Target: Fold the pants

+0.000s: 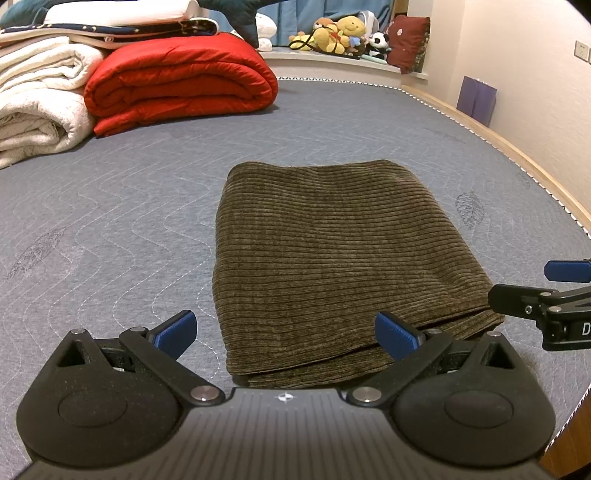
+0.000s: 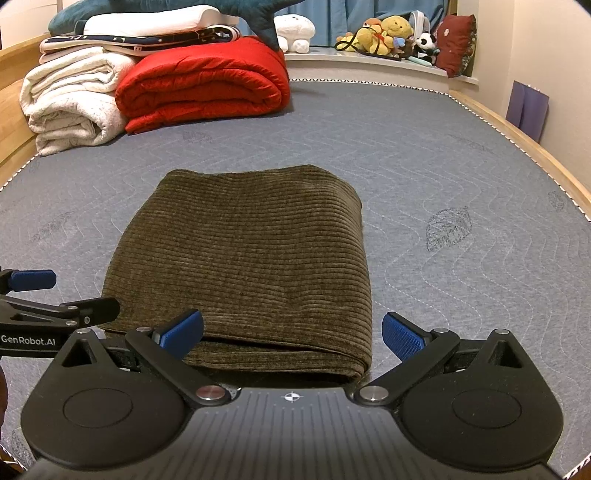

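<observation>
The olive-brown corduroy pants lie folded into a compact rectangle on the grey quilted mattress. My left gripper is open at the near left corner of the stack, with nothing between its blue pads. In the right wrist view the same pants lie ahead, and my right gripper is open over the near right corner of the fold, holding nothing. Each gripper shows at the edge of the other's view: the right gripper and the left gripper.
A rolled red quilt and white folded blankets are stacked at the far left of the mattress. Plush toys and a dark red cushion sit on a ledge behind. A wooden bed rail runs along the right.
</observation>
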A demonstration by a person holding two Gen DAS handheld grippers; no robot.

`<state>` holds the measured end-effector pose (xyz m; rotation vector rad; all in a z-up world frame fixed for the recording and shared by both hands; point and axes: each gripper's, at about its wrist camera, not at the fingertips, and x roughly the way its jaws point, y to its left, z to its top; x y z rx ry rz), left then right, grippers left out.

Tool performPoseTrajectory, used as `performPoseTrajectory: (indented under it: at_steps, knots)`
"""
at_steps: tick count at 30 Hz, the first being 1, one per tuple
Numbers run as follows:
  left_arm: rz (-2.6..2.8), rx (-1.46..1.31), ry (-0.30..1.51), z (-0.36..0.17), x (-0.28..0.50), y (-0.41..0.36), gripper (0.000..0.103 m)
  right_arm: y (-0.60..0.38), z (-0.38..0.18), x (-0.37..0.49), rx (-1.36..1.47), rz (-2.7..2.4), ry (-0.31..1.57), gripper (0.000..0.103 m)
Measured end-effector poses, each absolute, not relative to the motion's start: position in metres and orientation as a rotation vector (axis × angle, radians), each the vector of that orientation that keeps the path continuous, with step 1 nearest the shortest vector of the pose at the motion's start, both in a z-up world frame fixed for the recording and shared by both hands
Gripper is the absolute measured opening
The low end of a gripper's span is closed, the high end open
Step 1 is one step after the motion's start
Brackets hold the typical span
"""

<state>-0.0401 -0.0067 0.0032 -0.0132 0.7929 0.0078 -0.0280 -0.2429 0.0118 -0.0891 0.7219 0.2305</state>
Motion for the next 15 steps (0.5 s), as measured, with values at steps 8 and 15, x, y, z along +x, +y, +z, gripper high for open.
performPoseTrajectory:
  at_steps: [8, 15]
  knots:
    - [0.0, -0.01, 0.79, 0.0037, -0.0392, -0.0061, 0.103, -0.2443, 0.0093, -0.0278, -0.092, 0.231, 0.724, 0.102]
    - [-0.004, -0.008, 0.789, 0.004, -0.0391, -0.0052, 0.103, -0.2444, 0.0087, -0.0281, -0.092, 0.23, 0.725, 0.102]
